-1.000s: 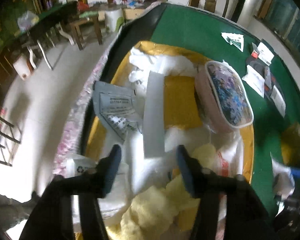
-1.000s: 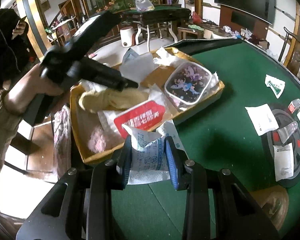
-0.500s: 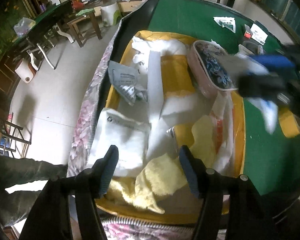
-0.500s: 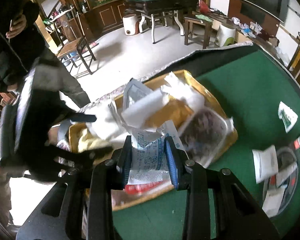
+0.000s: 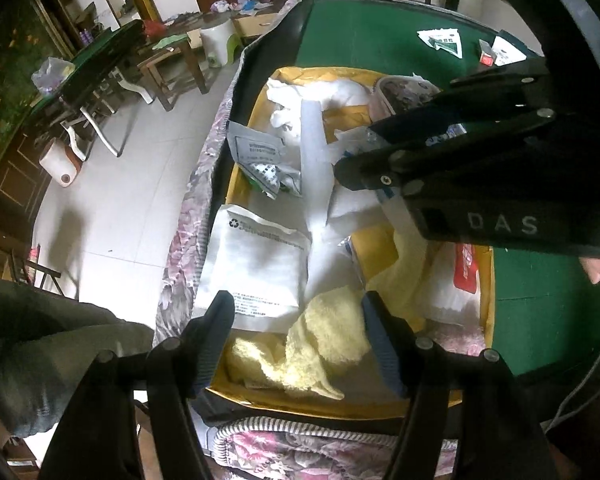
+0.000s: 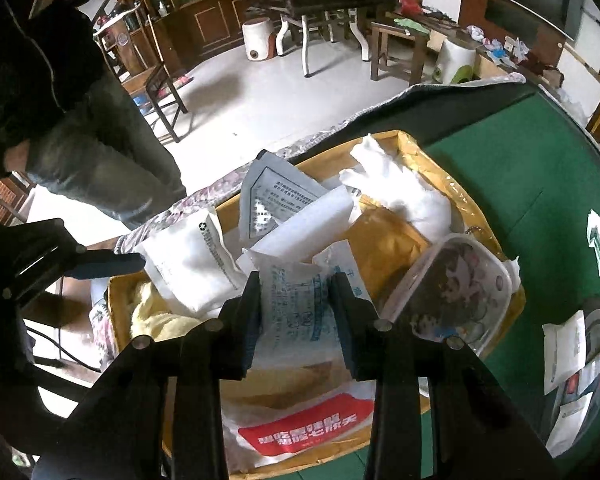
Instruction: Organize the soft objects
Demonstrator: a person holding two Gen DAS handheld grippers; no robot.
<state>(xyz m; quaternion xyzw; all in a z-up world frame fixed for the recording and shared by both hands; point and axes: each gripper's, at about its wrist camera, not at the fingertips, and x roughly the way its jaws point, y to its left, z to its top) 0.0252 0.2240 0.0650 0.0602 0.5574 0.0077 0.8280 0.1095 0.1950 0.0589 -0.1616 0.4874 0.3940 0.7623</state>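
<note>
A yellow tray point(image 5: 340, 402) point(image 6: 414, 152) on the green table holds soft packets, a yellow towel point(image 5: 320, 344), white cloth point(image 6: 396, 192) and a clear pouch point(image 6: 456, 292). My right gripper point(image 6: 296, 312) is shut on a white packet with blue print point(image 6: 296, 304) and holds it above the middle of the tray; it crosses the left wrist view point(image 5: 364, 160). My left gripper point(image 5: 296, 340) is open and empty above the towel at the tray's near end; one of its fingers point(image 6: 108, 262) shows in the right wrist view.
More packets point(image 6: 562, 344) lie on the green table point(image 6: 520, 160) beyond the tray. A white packet with a red label point(image 6: 304, 428) lies at the tray's near end. A person point(image 6: 40, 80) stands by the table edge. Chairs and tables stand on the floor beyond.
My right gripper has carried the blue-print packet from the table edge to above the tray's middle. My left gripper has drawn back toward the tray's near end, still open.
</note>
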